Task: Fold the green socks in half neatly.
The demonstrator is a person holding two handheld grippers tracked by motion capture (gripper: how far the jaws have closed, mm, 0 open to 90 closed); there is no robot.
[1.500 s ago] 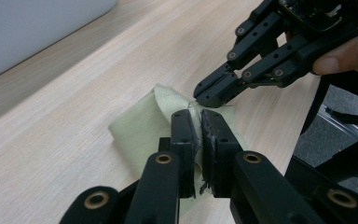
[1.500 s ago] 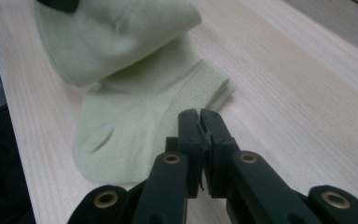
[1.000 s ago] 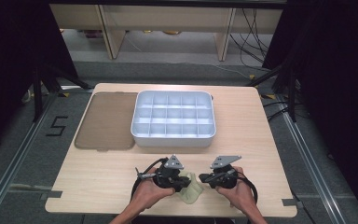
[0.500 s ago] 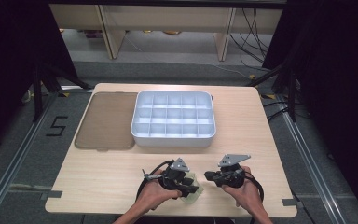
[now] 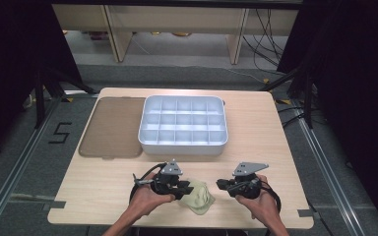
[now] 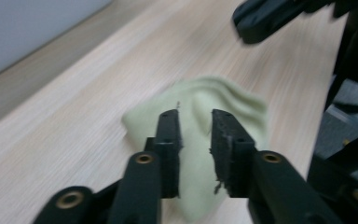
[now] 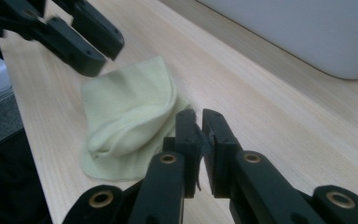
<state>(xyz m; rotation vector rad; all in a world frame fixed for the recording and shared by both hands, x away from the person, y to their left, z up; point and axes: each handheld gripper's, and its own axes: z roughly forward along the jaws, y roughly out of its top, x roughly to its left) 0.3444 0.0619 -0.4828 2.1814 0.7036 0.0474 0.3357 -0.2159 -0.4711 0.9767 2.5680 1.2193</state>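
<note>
Jaws of the left gripper (image 6: 195, 135) stand a little apart over a pale green cloth (image 6: 200, 116), and they have just been closing; the cloth lies under and beyond the gap, and no fold is seen pinched between the pads. From the high view the left gripper (image 5: 183, 188) sits near the front edge of the table (image 5: 103, 196), held in the person's left hand (image 5: 147, 196), with its tips right at the left edge of the cloth (image 5: 199, 197). The cloth is crumpled into a soft heap, flat on the wood, between the two grippers.

The right gripper (image 7: 199, 135) has its jaws drawn together with only a thin slit between them, and nothing is held there. It points toward the cloth (image 7: 126, 126) and is just to the right of it, not touching it in the high view, where the right gripper (image 5: 222, 185) rests in the right hand (image 5: 261, 201).

Farther off, toward the middle of the table, stands a white compartment tray (image 5: 183, 147) with a grid of cells. Just left of it, touching or nearly touching its side, lies a flat brownish lid (image 5: 110, 128). Both are well apart from the cloth and the hands.
</note>
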